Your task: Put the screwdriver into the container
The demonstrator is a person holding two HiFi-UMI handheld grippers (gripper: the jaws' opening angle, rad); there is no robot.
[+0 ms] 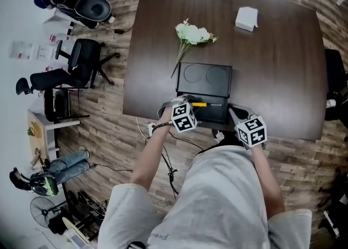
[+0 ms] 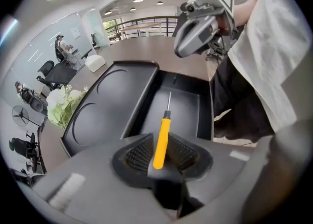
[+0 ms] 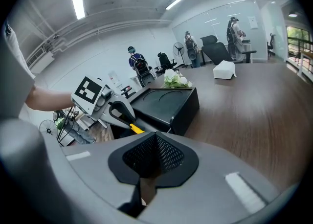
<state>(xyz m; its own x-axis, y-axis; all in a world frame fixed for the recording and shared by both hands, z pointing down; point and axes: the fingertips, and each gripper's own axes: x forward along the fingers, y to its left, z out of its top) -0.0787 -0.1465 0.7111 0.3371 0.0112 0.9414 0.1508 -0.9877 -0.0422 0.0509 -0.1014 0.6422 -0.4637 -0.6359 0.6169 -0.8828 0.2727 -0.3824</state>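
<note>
The left gripper [image 2: 161, 156] has its jaws pressed together on the yellow handle of the screwdriver [image 2: 162, 137]. The thin metal shaft points straight ahead of it. Directly ahead and below lies the open trough of the black container [image 2: 142, 103], and the shaft hangs over the trough's floor; whether the tip touches the floor cannot be told. To this gripper's left a dividing wall rises to a flat panel with two round recesses. To its right the trough's outer wall runs along the near edge of the table [image 1: 272, 68], with the person's white shirt just beyond. The trough floor is bare from wall to wall.

Ahead of the left gripper and higher, past the trough's far end, hangs the right gripper [image 3: 155, 155]. Its jaws are closed on nothing. Ahead of it and to its left stands the container's corner. Ahead and to its right stretches bare dark tabletop, with a white box [image 3: 224, 69] far off. White flowers [image 3: 174, 78] lie just behind the container.

Each gripper's cube carries black-and-white square markers. Print near the shirt's hem is too small to read.
</note>
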